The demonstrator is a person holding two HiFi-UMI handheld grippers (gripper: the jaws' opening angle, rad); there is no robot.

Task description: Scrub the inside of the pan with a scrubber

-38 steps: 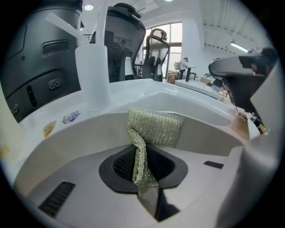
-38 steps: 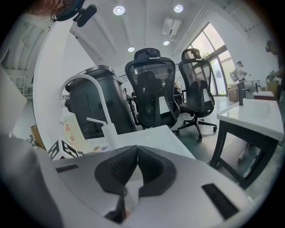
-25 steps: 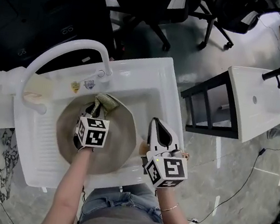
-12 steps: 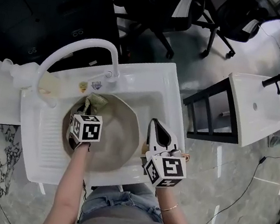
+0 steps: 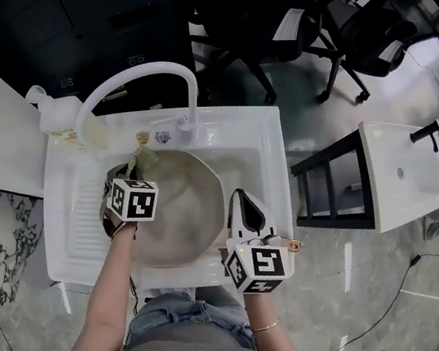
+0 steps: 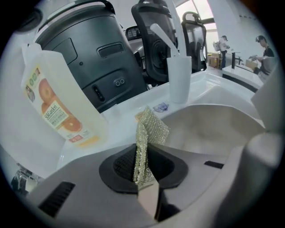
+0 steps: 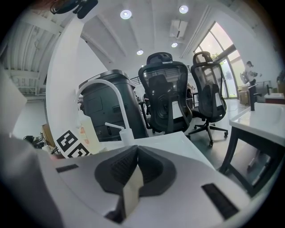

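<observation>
A round grey pan [image 5: 184,215] lies in the white sink [image 5: 269,149]; its inside also shows in the left gripper view [image 6: 213,129]. My left gripper [image 5: 131,173] is over the pan's left far rim, shut on a folded, silvery-green mesh scrubber [image 5: 141,158]. The scrubber [image 6: 149,131] sticks up from between the jaws of the left gripper [image 6: 142,167]. My right gripper [image 5: 244,201] is at the pan's right edge, over the sink rim. In its own view the right gripper [image 7: 136,167] is shut, with nothing visible between the jaws.
A white arched faucet [image 5: 135,83] rises behind the basin. A clear detergent bottle [image 6: 58,107] with an orange label stands at the sink's back left. A second white sink [image 5: 399,162] on a black stand [image 5: 326,179] is to the right. Office chairs [image 5: 309,28] stand beyond.
My left gripper has carried the scrubber from the pan's middle towards its left far rim. The right gripper has stayed by the pan's right edge.
</observation>
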